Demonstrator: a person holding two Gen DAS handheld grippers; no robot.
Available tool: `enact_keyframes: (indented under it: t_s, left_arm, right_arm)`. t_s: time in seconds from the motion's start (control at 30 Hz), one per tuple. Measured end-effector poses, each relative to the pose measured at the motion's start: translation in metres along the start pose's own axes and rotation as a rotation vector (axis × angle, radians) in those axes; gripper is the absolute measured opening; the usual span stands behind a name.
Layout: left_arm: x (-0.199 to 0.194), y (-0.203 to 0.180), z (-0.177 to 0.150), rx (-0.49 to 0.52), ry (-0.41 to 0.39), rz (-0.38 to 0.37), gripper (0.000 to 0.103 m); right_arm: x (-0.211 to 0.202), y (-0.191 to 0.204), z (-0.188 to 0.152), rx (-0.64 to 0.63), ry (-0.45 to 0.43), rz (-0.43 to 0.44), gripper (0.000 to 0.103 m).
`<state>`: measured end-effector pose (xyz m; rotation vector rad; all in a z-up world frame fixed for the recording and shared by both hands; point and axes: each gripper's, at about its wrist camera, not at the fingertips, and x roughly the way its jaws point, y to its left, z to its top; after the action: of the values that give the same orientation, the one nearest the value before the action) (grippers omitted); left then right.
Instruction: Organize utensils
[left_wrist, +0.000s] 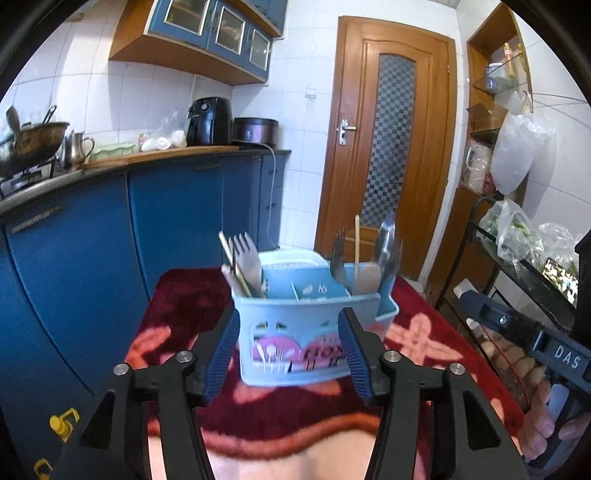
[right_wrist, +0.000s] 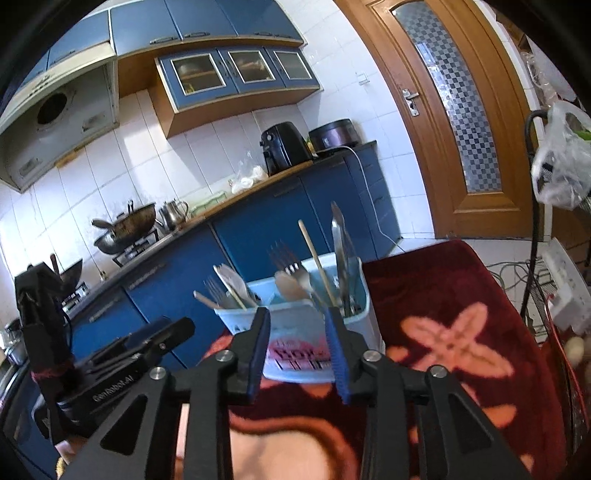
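Left wrist view: one red floral cloth (left_wrist: 424, 332) bears one pale blue caddy (left_wrist: 295, 332) whose utensils (left_wrist: 247, 262) stand upright, handles down. Both grippers aim level at it; the left gripper (left_wrist: 291, 358) gapes wide astride it, the right gripper (right_wrist: 300, 352) half-open, empty.

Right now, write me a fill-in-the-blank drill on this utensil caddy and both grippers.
1. The light blue utensil caddy stands on a dark ____ cloth with a pink pattern.
2. The left gripper is ____, its fingers flanking the caddy.
3. The right gripper holds ____.
4. The forks stand with tines pointing ____.

Missing words: red; open; nothing; up
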<state>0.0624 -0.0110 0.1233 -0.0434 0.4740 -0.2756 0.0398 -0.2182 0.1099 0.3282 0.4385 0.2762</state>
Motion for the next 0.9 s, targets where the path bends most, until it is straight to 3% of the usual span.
enact_keyframes:
  t_s: [0.5, 0.9]
  left_arm:
    - [0.015, 0.008, -0.054, -0.04, 0.094, 0.032, 0.062]
    - [0.032, 0.002, -0.083, -0.001, 0.137, 0.087, 0.062]
  right_arm:
    - [0.008, -0.006, -0.061, -0.081, 0.082, -0.159, 0.069]
    - [0.021, -0.016, -0.084, -0.119, 0.127, -0.269, 0.074]
